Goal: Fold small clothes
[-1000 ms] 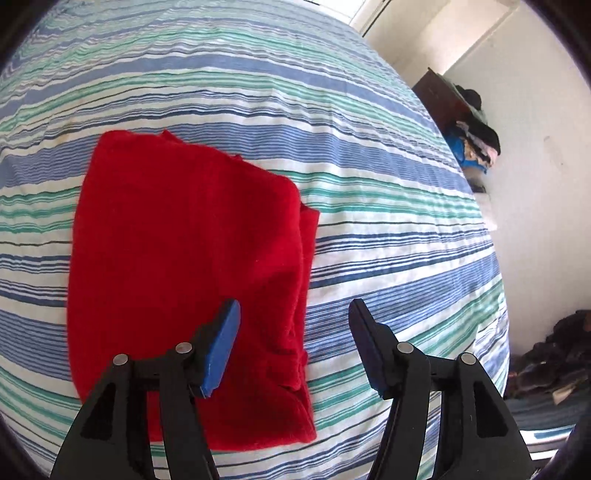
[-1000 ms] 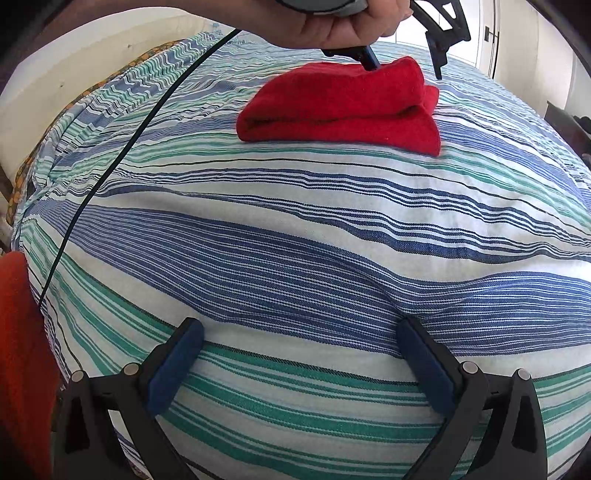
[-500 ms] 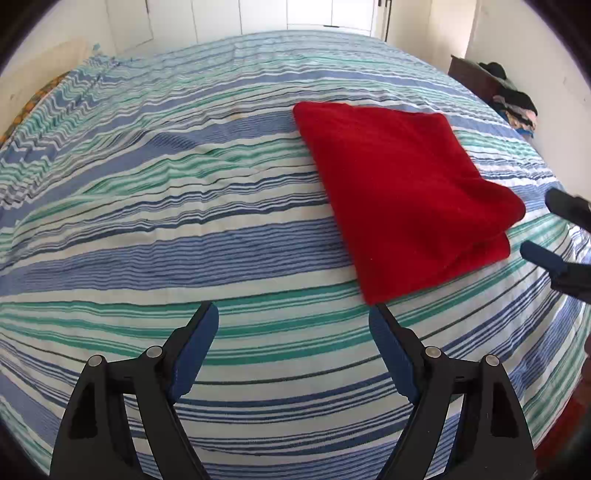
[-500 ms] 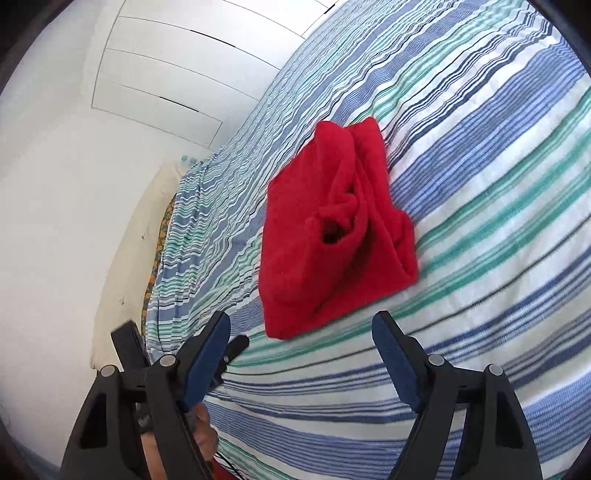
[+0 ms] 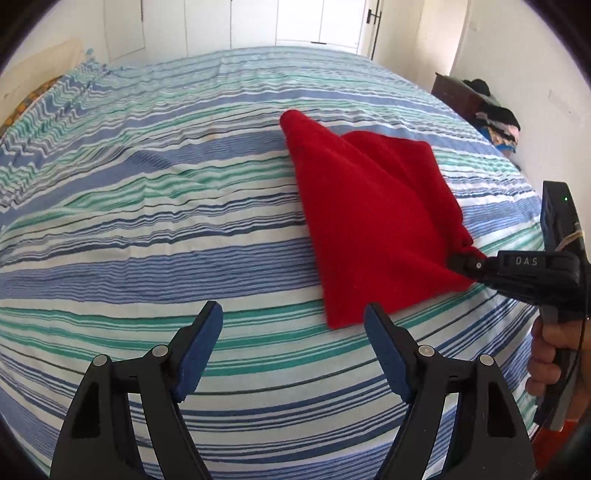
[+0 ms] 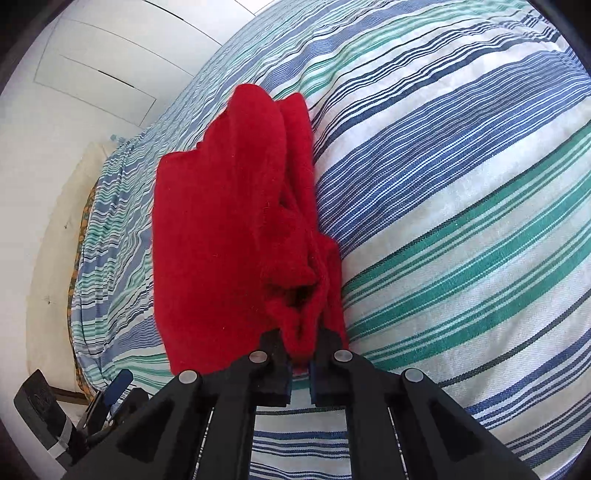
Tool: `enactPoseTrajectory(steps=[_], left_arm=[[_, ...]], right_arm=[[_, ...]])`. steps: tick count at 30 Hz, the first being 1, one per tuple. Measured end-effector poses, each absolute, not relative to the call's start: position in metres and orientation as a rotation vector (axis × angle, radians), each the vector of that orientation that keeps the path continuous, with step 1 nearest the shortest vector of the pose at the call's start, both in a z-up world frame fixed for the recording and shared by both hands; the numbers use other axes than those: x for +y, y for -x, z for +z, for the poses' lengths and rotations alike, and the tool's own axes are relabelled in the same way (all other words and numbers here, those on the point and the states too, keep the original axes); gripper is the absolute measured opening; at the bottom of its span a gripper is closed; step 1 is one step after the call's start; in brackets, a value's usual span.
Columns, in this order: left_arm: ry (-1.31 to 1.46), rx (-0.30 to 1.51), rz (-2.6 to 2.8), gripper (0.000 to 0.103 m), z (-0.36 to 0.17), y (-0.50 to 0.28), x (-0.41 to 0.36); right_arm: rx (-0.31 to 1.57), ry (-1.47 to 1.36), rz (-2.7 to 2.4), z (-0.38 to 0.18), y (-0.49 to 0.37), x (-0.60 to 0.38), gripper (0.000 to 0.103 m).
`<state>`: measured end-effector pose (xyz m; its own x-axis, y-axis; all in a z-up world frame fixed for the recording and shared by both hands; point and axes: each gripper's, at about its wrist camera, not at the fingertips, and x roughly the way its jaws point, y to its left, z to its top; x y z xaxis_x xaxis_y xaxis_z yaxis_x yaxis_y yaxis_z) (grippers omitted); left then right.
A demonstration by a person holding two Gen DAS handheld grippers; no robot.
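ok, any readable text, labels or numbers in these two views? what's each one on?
"DAS": raised letters on the black body of the right hand-held gripper, seen in the left wrist view, where it grips the red cloth.
No other text is legible. The striped bedspread, the white cupboard doors and the clothes pile by the wall show no lettering, and the right wrist view shows none.

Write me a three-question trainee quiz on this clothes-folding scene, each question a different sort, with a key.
1. True or false: the right hand-held gripper is shut on a corner of the red garment.
2. Multiple choice: the left hand-held gripper is (A) clamping the garment, (B) open and holding nothing, (C) out of view.
3. Fill in: the garment lies on a ___ bedspread.

Key: 1 true; 2 B; 3 striped.
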<state>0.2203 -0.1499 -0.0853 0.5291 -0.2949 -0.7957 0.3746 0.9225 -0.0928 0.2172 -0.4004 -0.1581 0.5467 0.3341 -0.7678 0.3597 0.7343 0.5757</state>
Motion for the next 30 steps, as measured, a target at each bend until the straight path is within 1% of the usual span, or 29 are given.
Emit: enactPoseTrajectory(steps=[1, 2, 3, 5, 7, 9, 11, 13, 15, 16, 17, 18, 19, 21, 22, 23, 27, 28, 30], left_arm=[[-0.088, 0.909, -0.414, 0.075, -0.082, -0.225, -0.159], [-0.095, 0.886, -0.423, 0.069, -0.08, -0.23, -0.169], [-0.114, 0.871, -0.433, 0.065, -0.081, -0.234, -0.18], [-0.174, 0.869, -0.455, 0.046, -0.091, -0.242, -0.203], [-0.236, 0.9, -0.459, 0.039, -0.111, -0.247, -0.221], [-0.289, 0.901, -0.439, 0.039, -0.125, -0.246, -0.233], [-0.338, 0.88, -0.421, 0.04, -0.13, -0.241, -0.241], [-0.354, 0.867, -0.413, 0.042, -0.13, -0.237, -0.243], [-0.366, 0.868, -0.415, 0.044, -0.13, -0.234, -0.244], [-0.378, 0.865, -0.425, 0.048, -0.129, -0.231, -0.243], [-0.385, 0.866, -0.448, 0.053, -0.127, -0.226, -0.24], [-0.388, 0.871, -0.471, 0.056, -0.124, -0.223, -0.237], [-0.377, 0.874, -0.49, 0.061, -0.119, -0.219, -0.231], [-0.298, 0.881, -0.515, 0.067, -0.108, -0.216, -0.214], [-0.245, 0.886, -0.519, 0.069, -0.103, -0.216, -0.205], [-0.195, 0.889, -0.516, 0.07, -0.1, -0.217, -0.198], [-0.073, 0.938, -0.469, 0.07, -0.104, -0.233, -0.188], [-0.077, 0.956, -0.445, 0.07, -0.109, -0.237, -0.19], [-0.13, 1.028, -0.408, 0.07, -0.128, -0.242, -0.198]], right_arm=[[1.012, -0.789, -0.004, -0.156, -0.216, -0.4, 0.013], [1.014, -0.796, 0.008, -0.152, -0.21, -0.403, 0.024], [1.016, -0.792, 0.02, -0.146, -0.211, -0.404, 0.031], [0.978, -0.719, -0.003, -0.12, -0.208, -0.415, 0.031], [0.907, -0.633, -0.004, -0.086, -0.21, -0.422, 0.033], [0.865, -0.619, 0.059, -0.062, -0.23, -0.426, 0.033], [0.87, -0.651, 0.179, -0.055, -0.264, -0.425, 0.033], [0.906, -0.694, 0.281, -0.068, -0.3, -0.427, 0.033], [0.976, -0.704, 0.281, -0.101, -0.336, -0.425, 0.033], [1.028, -0.665, 0.207, -0.121, -0.348, -0.426, 0.032], [1.072, -0.617, 0.101, -0.141, -0.353, -0.431, 0.02], [1.086, -0.624, 0.051, -0.157, -0.351, -0.439, 0.0], [1.066, -0.669, 0.037, -0.163, -0.346, -0.448, 0.0], [0.995, -0.712, 0.018, -0.151, -0.33, -0.456, 0.001], [0.966, -0.672, 0.019, -0.138, -0.321, -0.456, 0.006], [0.937, -0.631, 0.05, -0.123, -0.311, -0.453, 0.009], [0.87, -0.561, 0.326, -0.078, -0.262, -0.419, 0.009], [0.876, -0.532, 0.375, -0.076, -0.251, -0.409, 0.009], [0.947, -0.47, 0.382, -0.098, -0.233, -0.391, 0.009]])
